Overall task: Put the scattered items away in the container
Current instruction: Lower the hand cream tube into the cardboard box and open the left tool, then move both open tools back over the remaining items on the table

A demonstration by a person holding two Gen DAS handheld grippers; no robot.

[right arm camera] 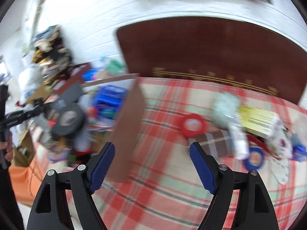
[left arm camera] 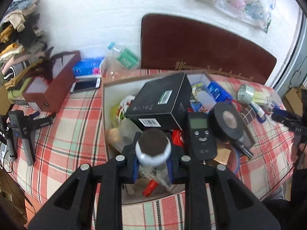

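Left wrist view: left hand-held gripper [left arm camera: 153, 164] clamps a capped jar [left arm camera: 153, 146] above the box [left arm camera: 104, 103].

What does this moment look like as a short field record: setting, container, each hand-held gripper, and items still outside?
setting: bed with a plaid cover
container: open cardboard box, already piled with items
left hand-held gripper: shut on a small clear jar with a dark lid, held above the box's near end
right hand-held gripper: open, nothing between its fingers, above the cover beside the box
still outside: red tape roll, blue tape roll, white tube, yellow card
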